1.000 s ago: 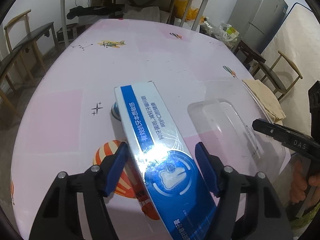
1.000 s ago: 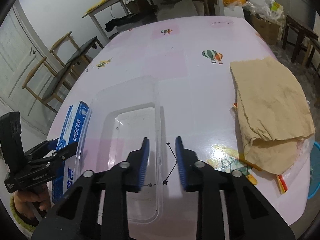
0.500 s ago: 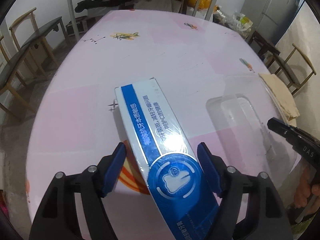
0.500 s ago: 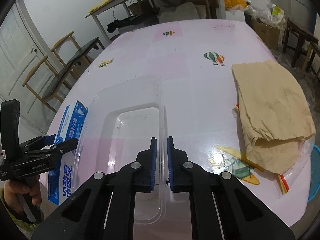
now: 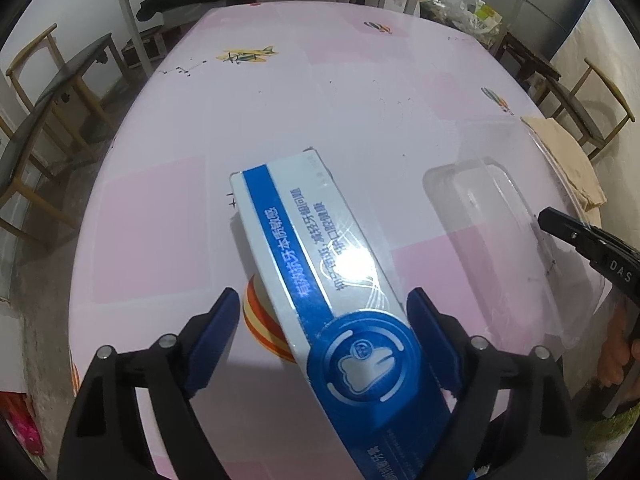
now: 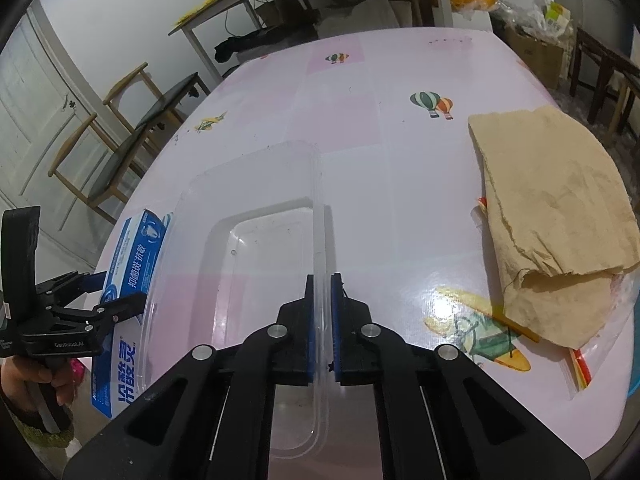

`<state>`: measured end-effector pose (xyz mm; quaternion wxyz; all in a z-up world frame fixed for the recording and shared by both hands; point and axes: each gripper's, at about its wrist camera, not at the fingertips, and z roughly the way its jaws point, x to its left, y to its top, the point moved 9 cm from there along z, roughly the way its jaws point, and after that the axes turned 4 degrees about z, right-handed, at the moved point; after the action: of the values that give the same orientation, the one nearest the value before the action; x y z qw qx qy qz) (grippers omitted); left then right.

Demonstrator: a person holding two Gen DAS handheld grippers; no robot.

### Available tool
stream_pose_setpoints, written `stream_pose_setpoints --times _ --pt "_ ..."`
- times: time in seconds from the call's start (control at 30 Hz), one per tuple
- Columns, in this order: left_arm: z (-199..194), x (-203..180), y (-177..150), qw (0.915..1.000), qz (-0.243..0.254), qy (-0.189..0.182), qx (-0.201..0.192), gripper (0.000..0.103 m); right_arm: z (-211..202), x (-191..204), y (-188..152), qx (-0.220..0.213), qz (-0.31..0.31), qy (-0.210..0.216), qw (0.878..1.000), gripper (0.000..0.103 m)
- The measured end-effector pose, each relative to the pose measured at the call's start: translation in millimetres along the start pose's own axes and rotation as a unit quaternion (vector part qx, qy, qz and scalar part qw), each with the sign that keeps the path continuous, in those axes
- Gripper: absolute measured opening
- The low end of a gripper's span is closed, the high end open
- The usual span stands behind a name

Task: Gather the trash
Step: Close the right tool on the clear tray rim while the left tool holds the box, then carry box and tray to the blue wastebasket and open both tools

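Two grippers are yours here: your right gripper (image 6: 322,312) has clamped onto the right-hand rim of the clear plastic tray (image 6: 256,240) near the front edge of the pink table (image 6: 360,152), pads pressing the thin wall between them. Your left gripper (image 5: 324,320) has just been opening, its jaws wide apart with the blue-and-white toothpaste box (image 5: 316,260) between them, left pad clear of it, box lying by the table's front-left edge just beside the tray. Crumpled brown paper (image 6: 552,208) sits at the right edge.
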<state>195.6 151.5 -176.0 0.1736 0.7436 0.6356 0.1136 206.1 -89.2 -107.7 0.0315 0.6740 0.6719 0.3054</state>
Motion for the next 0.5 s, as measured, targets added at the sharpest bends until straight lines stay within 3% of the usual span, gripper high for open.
stream_pose_setpoints --times 0.1,0.33,0.5 --pt "-2 -1 1 1.0 -0.003 -0.005 -0.007 0.066 -3 1 1 -0.005 0.0 0.0 1.0 0.003" --pt "-9 0 -2 0.9993 -0.023 -0.022 -0.02 0.052 -11 2 1 -0.019 0.002 -0.003 1.0 0.003" --pt "-16 1 -4 0.9982 -0.035 -0.031 -0.038 0.048 -22 4 2 -0.032 -0.001 -0.007 0.999 0.003"
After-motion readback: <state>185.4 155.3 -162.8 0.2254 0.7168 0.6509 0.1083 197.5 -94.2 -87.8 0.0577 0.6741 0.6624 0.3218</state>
